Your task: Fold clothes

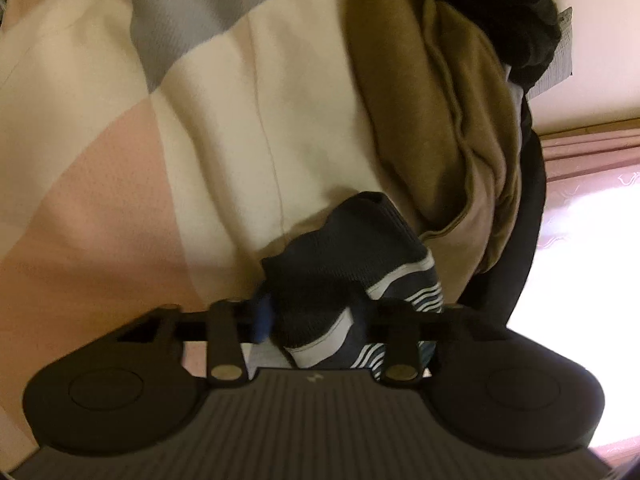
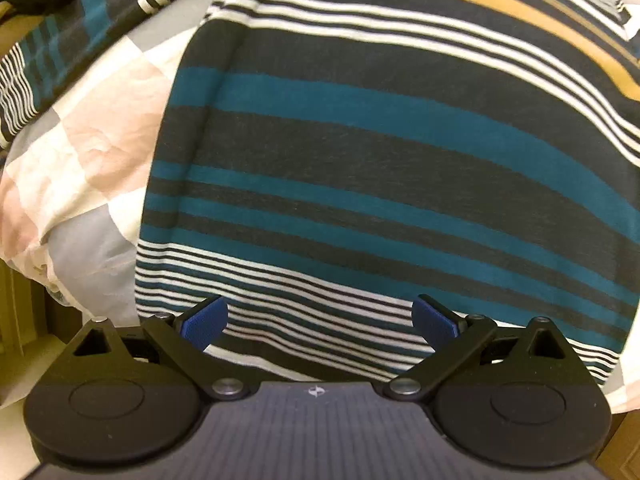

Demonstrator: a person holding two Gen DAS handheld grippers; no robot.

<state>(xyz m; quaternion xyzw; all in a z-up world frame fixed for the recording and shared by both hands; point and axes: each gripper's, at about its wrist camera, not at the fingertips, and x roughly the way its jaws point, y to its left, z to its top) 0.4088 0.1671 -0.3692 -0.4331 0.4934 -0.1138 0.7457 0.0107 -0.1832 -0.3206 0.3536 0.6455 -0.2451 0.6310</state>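
A striped garment (image 2: pixel 380 140) in dark grey, teal, white and mustard lies flat on a checked bed cover (image 2: pixel 100 140), one sleeve (image 2: pixel 60 40) stretching off to the upper left. My right gripper (image 2: pixel 320 326) hovers just above its white-striped hem, open, with both blue pads (image 2: pixel 204 326) wide apart and nothing between them. In the left wrist view the dark ribbed cuff (image 1: pixel 352 240) of a striped sleeve is bunched between the jaws of my left gripper (image 1: pixel 316 312), which is shut on it. One blue pad (image 1: pixel 262 314) shows against the cloth; the other is hidden.
An olive-brown garment (image 1: pixel 432 100) and a black one (image 1: pixel 520 20) lie heaped on the cream, pink and grey bed cover (image 1: pixel 200 120). A pink curtain (image 1: pixel 592 200) hangs at the right. The bed's edge drops away at the lower left (image 2: pixel 24 280) of the right wrist view.
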